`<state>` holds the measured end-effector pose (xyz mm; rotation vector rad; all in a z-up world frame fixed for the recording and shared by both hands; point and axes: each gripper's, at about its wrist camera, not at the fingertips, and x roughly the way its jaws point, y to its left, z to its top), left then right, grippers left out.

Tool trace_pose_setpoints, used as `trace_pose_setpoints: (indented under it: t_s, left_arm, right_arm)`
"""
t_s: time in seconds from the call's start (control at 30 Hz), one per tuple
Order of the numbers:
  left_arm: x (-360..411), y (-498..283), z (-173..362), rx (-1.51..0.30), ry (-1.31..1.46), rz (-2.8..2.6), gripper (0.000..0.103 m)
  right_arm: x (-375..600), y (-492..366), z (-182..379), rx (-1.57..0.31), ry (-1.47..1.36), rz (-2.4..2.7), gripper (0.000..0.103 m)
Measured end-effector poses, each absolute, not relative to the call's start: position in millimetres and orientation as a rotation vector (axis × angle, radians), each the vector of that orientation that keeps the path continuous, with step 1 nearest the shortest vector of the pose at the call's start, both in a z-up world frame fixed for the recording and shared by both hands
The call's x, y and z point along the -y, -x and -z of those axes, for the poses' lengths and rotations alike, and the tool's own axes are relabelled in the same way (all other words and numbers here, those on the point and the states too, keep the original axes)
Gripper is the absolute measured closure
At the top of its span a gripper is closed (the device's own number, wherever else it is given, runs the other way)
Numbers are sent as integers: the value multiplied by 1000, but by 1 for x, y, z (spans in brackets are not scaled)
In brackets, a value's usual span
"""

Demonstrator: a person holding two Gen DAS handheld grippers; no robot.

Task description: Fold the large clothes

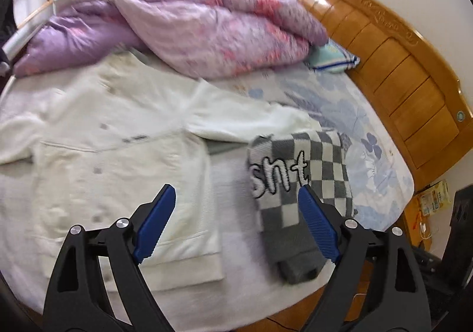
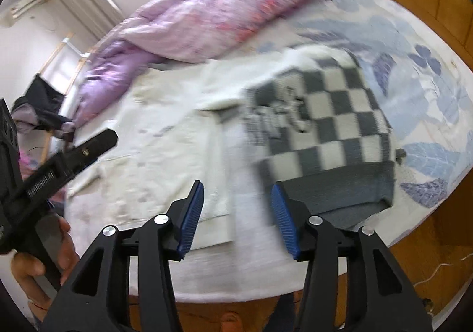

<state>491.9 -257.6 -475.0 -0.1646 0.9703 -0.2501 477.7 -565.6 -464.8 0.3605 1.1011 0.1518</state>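
Garments laid on the bed: 2. One white hooded sweatshirt (image 1: pixel 112 136), spread flat, left. One grey-and-white checkered sweater (image 1: pixel 298 184), folded, right, near edge.

Bedding: 1 purple-pink quilt (image 1: pixel 183 33), bunched at the far side; 1 pale blue-green pillow (image 1: pixel 334 56), far right by the headboard; 1 floral sheet (image 1: pixel 354 125).

Wooden headboards: 1 (image 1: pixel 393 56).

Grippers: 2. The left gripper (image 1: pixel 236 222) and the right gripper (image 2: pixel 238 216), each with 2 blue pads, jaws apart, nothing between them.
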Motion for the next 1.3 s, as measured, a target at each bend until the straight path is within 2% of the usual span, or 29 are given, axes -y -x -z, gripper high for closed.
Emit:
trace_pose_setpoints:
  t_s: [0.17, 0.3, 0.5, 0.63, 0.73, 0.97, 1.3]
  left_arm:
    - [170, -414, 391, -856, 172, 196, 12]
    - [111, -349, 327, -781, 159, 163, 12]
    - [60, -269, 245, -660, 115, 88, 9]
    - [36, -226, 200, -612, 116, 48, 8]
    - [31, -199, 170, -582, 88, 30, 7]
    - [38, -153, 126, -550, 60, -22, 5]
    - [97, -120, 108, -588, 25, -43, 5]
  right_arm:
    - [489, -420, 390, -1002, -325, -222, 50]
    - [435, -365, 327, -941, -306, -255, 40]
    - [379, -304, 242, -842, -242, -293, 24]
    - [352, -272, 188, -780, -175, -307, 21]
    - [346, -255, 164, -759, -151, -306, 13]
    - [352, -218, 117, -700, -99, -310, 11]
    - [403, -181, 90, -658, -54, -277, 8]
